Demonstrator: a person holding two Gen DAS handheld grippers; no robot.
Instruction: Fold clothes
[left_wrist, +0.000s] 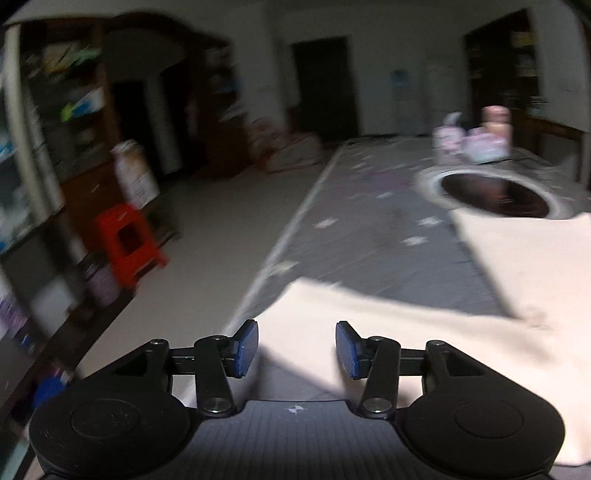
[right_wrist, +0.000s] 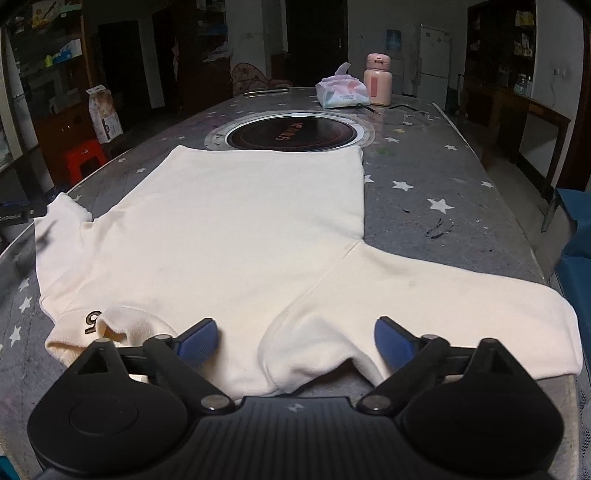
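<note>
Cream cotton T-shirt (right_wrist: 236, 229) lies flat on grey star-print table (right_wrist: 443, 192), hem touching round black hob (right_wrist: 291, 133). Tissue pack (right_wrist: 341, 91) and pink bottle (right_wrist: 377, 79) far. Left gripper (left_wrist: 296, 349) and right gripper (right_wrist: 295, 341) both open, empty.

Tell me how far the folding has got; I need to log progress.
Done: the cream T-shirt lies spread flat on the star-patterned table. In hand: nothing; the right gripper and left gripper are open above it. Left: every fold, sleeves and body.

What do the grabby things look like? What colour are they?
Both look the same. The left hand-held gripper and the right hand-held gripper have black bodies with round discs, black linkage bars with silver bolts, a ribbed grey plate, and blue ridged pads on the fingers.
</note>
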